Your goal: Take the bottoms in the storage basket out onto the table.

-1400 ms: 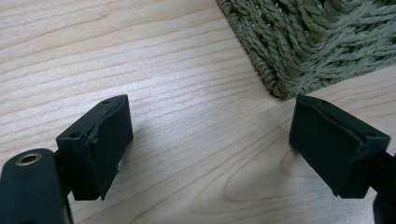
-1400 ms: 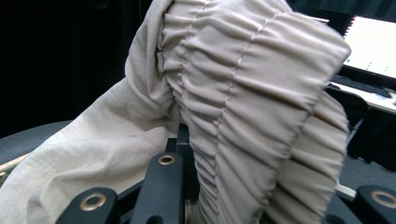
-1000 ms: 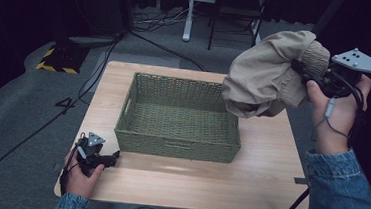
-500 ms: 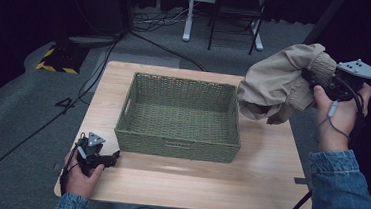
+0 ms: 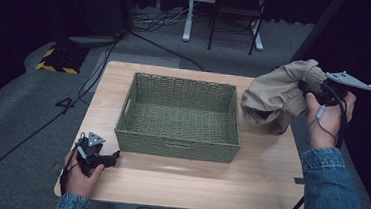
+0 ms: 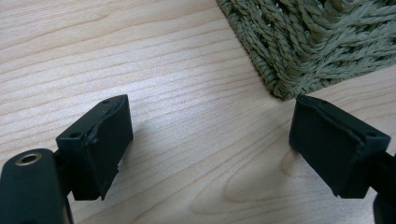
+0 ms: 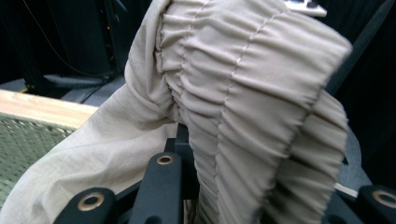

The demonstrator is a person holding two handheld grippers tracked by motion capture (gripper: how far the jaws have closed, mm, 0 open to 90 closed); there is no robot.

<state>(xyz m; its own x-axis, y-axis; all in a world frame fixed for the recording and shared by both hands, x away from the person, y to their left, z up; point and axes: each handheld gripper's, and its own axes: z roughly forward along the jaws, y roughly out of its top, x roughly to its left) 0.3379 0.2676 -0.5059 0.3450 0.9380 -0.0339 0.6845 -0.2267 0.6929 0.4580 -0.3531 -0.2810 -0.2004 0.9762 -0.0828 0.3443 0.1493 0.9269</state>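
Left hand [image 5: 80, 174]: laid at the near left edge of the table, wrapped around the left gripper.
Left gripper [image 5: 114, 156]: held low just over the wood, jaws spread wide apart, nothing between them.
Right hand [image 5: 325, 118]: raised at the far right, denim sleeve seen below it.
Right gripper [image 5: 303, 86]: held up above the table's right side, jaws clamped on cloth [image 5: 274, 96], which is draped over them.
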